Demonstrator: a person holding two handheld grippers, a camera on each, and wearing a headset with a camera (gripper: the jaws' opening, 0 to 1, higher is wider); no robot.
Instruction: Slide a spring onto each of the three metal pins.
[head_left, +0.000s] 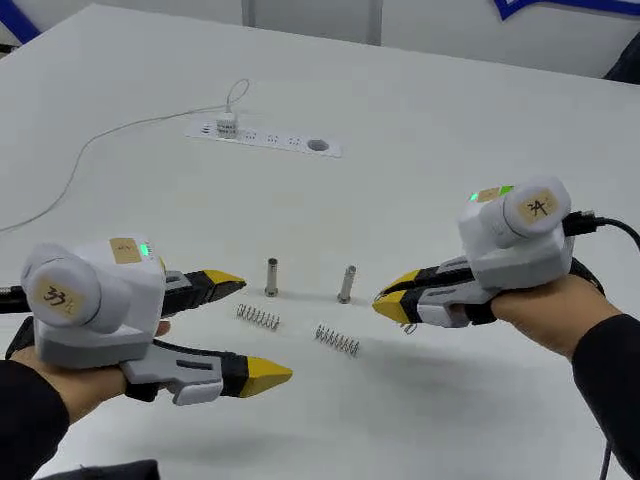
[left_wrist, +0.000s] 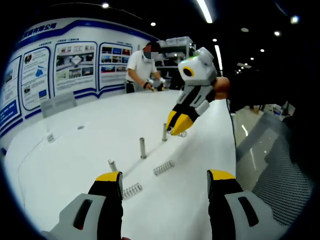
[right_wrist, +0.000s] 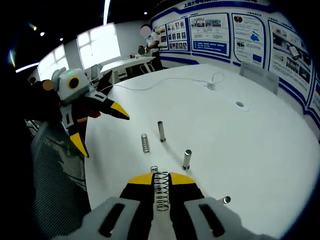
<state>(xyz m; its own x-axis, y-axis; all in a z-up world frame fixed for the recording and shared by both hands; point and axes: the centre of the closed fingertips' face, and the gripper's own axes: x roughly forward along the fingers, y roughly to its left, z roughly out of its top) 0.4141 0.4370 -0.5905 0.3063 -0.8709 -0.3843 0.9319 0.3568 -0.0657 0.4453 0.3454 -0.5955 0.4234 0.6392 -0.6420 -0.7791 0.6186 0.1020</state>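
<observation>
Two upright metal pins (head_left: 271, 277) (head_left: 346, 284) stand mid-table, with two loose springs (head_left: 258, 317) (head_left: 337, 340) lying in front of them. My right gripper (head_left: 390, 300) is shut on a third spring (right_wrist: 161, 192), which sticks out between its yellow tips, just right of the right-hand pin (right_wrist: 186, 159). My left gripper (head_left: 255, 327) is open; its jaws stand wide apart with nothing between them, left of the left spring (left_wrist: 132, 190). In the left gripper view a short pin (left_wrist: 112, 165) shows by the left jaw. A small pin top (right_wrist: 226, 200) shows low on the right in the right gripper view.
A white power strip (head_left: 265, 137) with a plugged-in charger and cable (head_left: 90, 145) lies further back on the white table (head_left: 450, 150). A person (left_wrist: 142, 67) stands at the far end of the table.
</observation>
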